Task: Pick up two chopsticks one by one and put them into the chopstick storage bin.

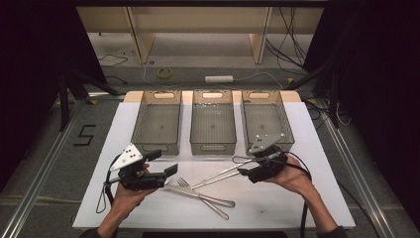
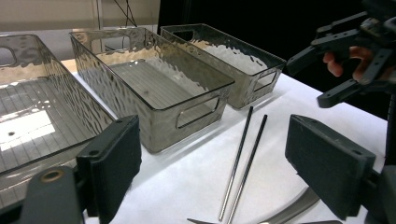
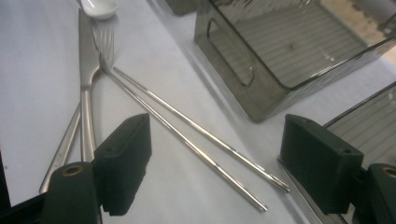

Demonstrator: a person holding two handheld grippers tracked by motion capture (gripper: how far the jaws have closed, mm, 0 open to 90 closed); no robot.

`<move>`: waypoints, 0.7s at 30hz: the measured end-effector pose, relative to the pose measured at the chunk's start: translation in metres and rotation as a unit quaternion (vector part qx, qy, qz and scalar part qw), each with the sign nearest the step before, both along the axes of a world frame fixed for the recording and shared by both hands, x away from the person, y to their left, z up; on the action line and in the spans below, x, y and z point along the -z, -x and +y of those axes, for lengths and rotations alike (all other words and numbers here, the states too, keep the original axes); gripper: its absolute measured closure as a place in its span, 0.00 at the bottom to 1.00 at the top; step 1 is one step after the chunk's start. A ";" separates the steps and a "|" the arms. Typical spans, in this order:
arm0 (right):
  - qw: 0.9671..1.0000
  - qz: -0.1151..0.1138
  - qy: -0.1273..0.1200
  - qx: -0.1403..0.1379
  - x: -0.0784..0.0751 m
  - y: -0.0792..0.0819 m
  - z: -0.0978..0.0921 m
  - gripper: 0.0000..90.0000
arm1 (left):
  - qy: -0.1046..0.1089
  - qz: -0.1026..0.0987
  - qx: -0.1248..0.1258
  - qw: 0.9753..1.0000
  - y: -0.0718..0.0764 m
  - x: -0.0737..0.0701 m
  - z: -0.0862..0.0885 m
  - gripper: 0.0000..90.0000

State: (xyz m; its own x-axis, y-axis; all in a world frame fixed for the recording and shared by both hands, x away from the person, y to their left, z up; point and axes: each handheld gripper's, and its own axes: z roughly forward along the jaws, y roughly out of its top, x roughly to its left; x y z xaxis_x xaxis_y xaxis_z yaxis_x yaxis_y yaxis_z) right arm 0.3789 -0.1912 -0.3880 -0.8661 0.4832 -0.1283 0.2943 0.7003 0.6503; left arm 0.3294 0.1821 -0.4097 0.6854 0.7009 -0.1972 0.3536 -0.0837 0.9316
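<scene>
While both claws, left (image 1: 166, 162) and right (image 1: 241, 166), gape wide, three bins (image 1: 213, 124) sit bare beyond the chopsticks (image 1: 218, 176).

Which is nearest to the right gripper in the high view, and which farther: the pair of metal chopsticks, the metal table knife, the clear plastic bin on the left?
1. Pair of metal chopsticks: just left of the right gripper.
2. Metal table knife: lower left, toward the front.
3. Left clear plastic bin: far across, upper left.
</scene>
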 end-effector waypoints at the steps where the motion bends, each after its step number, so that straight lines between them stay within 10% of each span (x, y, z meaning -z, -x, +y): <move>1: 1.000 0.004 0.005 -0.002 0.002 -0.002 0.002 0.29 | 0.000 0.000 0.000 1.000 0.000 0.000 0.000 0.20; 21: 0.990 0.065 0.116 -0.037 0.032 -0.033 0.032 0.40 | -0.001 0.000 0.003 1.000 0.000 0.000 -0.001 0.20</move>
State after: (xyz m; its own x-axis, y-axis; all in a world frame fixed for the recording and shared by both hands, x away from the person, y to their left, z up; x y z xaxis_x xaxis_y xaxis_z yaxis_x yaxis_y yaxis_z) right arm 0.4118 -0.1591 -0.4203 -0.9147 0.3879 -0.1132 0.3071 0.8494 0.4291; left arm 0.3293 0.1812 -0.4094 0.6890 0.6979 -0.1954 0.3533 -0.0881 0.9313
